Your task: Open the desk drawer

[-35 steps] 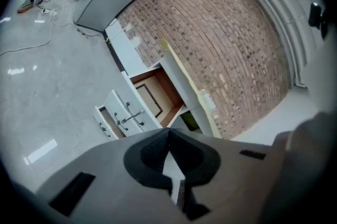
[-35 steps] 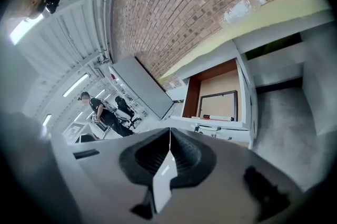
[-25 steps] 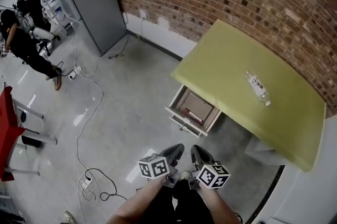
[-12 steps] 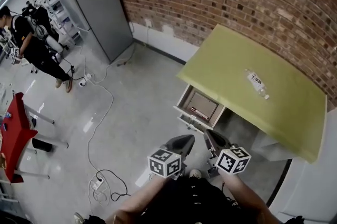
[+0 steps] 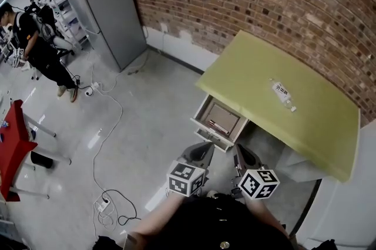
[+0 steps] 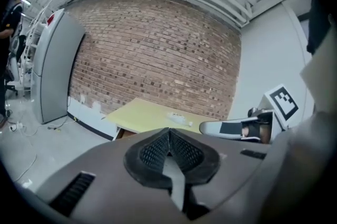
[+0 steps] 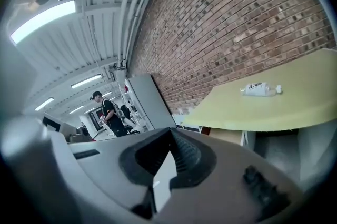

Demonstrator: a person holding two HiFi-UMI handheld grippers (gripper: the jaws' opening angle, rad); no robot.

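Left gripper: grey two-jaw tool, ribbed pads pressed together on nothing, held near the body.
Right gripper: its grey twin, just right of it, likewise closed and empty.
Drawer: pale shallow box, already pulled out of the yellow-green desk towards the near left, well apart from both tools.
Knock risk: a step forward could drive a leg into the jutting drawer.
Roll risk: a jolt may roll the clear plastic bottle lying on the desk.
Trip risk: a loose white cable runs across the floor to the left.
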